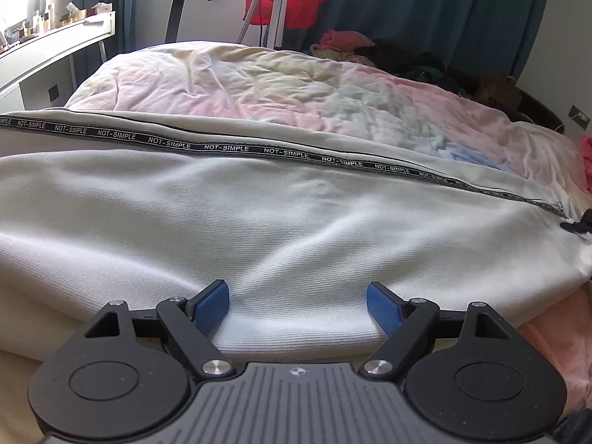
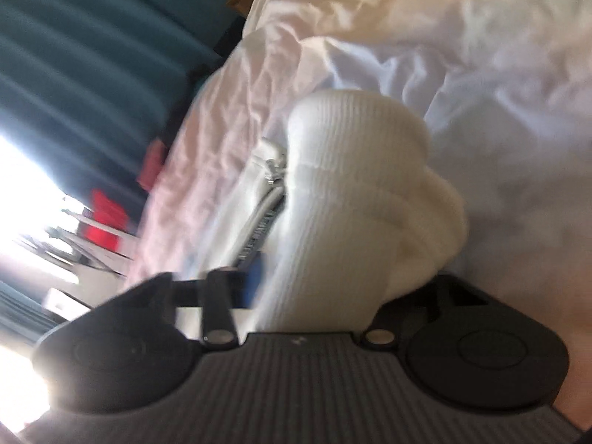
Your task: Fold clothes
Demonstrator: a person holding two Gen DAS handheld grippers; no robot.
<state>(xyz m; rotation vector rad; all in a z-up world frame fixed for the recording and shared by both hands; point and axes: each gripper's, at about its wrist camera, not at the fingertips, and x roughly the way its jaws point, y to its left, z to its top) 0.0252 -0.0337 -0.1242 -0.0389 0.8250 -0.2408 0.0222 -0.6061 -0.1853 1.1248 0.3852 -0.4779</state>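
Two hand-held grippers: left one [image 1: 298, 305] sits spread wide at the white jacket's [image 1: 259, 214] folded edge on the bed [image 1: 259, 81], right one [image 2: 318, 288] clamps its ribbed cuff [image 2: 351, 185].

A black zipper tape [image 1: 229, 147] running across a white knit jacket [image 1: 259, 222] repeats the words "NOT-SIMPLE" in white capitals. No other text is readable.

You see one white zip jacket [image 1: 259, 214], one pastel duvet [image 1: 259, 85], one white desk [image 1: 55, 48], one heap of unfolded clothes [image 1: 370, 51], and your two grippers: left gripper [image 1: 298, 305], right gripper [image 2: 314, 288].
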